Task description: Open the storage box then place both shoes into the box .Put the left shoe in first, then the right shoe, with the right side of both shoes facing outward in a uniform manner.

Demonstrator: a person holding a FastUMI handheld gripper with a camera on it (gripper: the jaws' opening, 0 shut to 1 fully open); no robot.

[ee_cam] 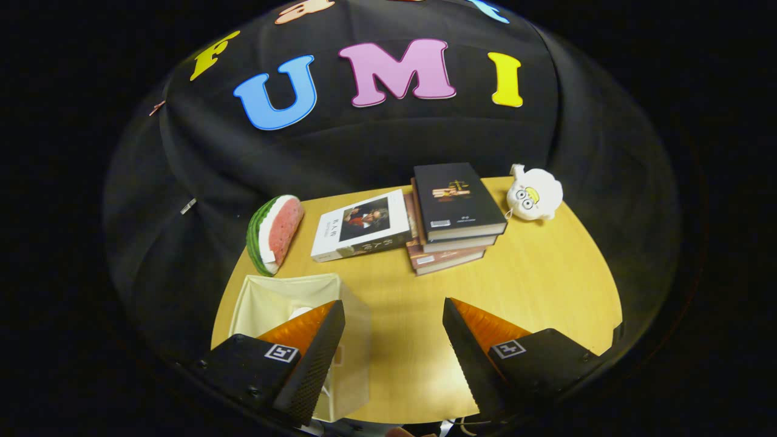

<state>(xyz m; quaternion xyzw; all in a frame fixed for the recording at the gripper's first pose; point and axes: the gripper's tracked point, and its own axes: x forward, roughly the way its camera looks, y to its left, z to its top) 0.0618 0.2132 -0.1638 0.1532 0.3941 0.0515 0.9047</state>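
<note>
- Two black fingers with orange backs of the gripper (388,352) are hanging spread wide above the round pale wooden table (534,285), gripping nothing.
- Translucent cream storage box (285,297) is sitting just under and ahead of the left finger, top apparently open; something white is lying inside, possibly a shoe, too hidden to tell.
- Judging step: either box opening is done or loading is under way; next move calls for locating a shoe.
- Beyond the fingers: watermelon-slice toy (274,233), white-covered book (362,226), stack of dark books (455,215), white round plush toy (534,194).
</note>
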